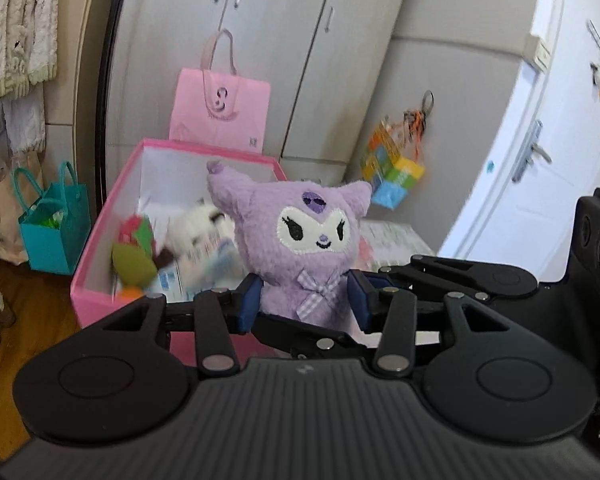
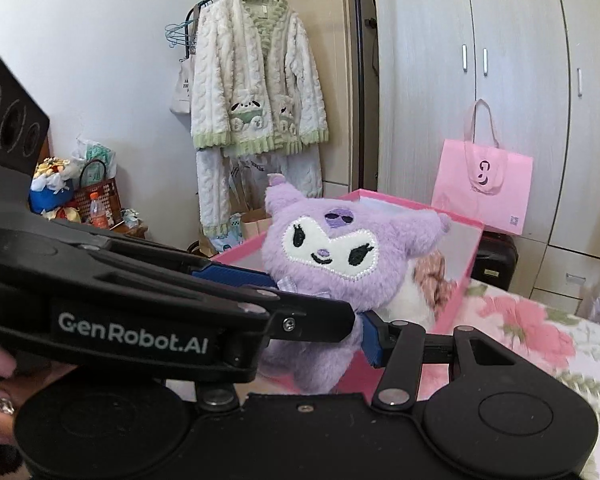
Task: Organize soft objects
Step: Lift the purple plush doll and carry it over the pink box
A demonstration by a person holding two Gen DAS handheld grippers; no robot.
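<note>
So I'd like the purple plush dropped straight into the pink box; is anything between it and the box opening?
Nothing visible blocks it. The purple plush is held up in front of the pink box, whose top is open. Other soft toys already lie inside, but there is room above them.

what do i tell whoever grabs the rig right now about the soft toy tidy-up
Left gripper: jaws shut on the purple plush, which is held upright.
Right gripper: presses the plush's lower body on one side. The other side is hidden, but it seems to grip too.
Pink box: open, just beyond the plush.
Done: several soft toys are already inside.
Left to do: put the plush in the box and release it.
</note>
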